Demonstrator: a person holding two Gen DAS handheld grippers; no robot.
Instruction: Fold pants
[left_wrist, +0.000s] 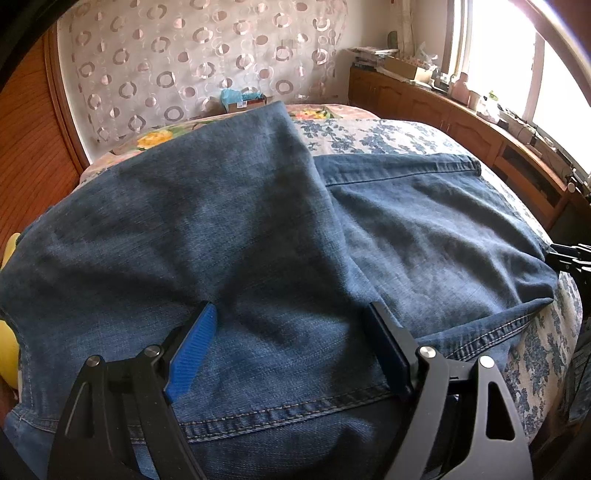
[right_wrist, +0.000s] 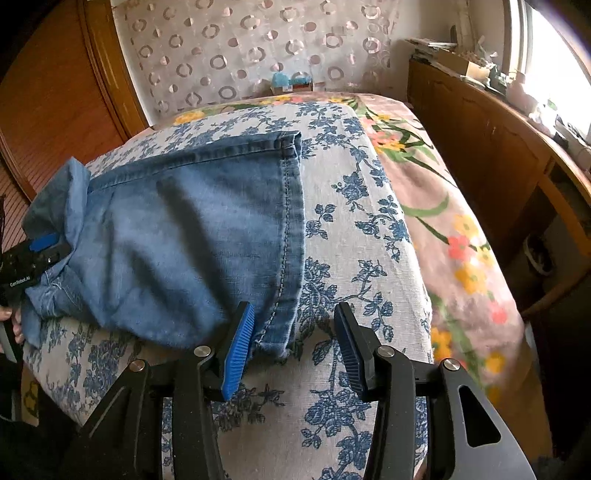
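Blue jeans (left_wrist: 221, 221) lie spread over the bed, one leg folded across the other. My left gripper (left_wrist: 291, 314) stands wide open just past the stitched waistband, with flat denim between its blue pads (left_wrist: 195, 347). In the right wrist view the leg end (right_wrist: 184, 240) lies on the flowered cover, its hem on the right. My right gripper (right_wrist: 291, 314) is open at the hem's near corner (right_wrist: 275, 338), which lies beside the left pad (right_wrist: 238, 350) without being pinched. The left gripper (right_wrist: 48, 243) shows at the far left with denim bunched over it. The right gripper (left_wrist: 565, 254) pokes in at the left wrist view's right edge.
The bed has a white cover with blue flowers (right_wrist: 351, 240) over a pink floral blanket (right_wrist: 461, 258). A wooden cabinet (right_wrist: 480, 147) with clutter runs along the right under a bright window. A patterned curtain (left_wrist: 184, 55) hangs behind. A person's hand (right_wrist: 11, 321) shows at the left.
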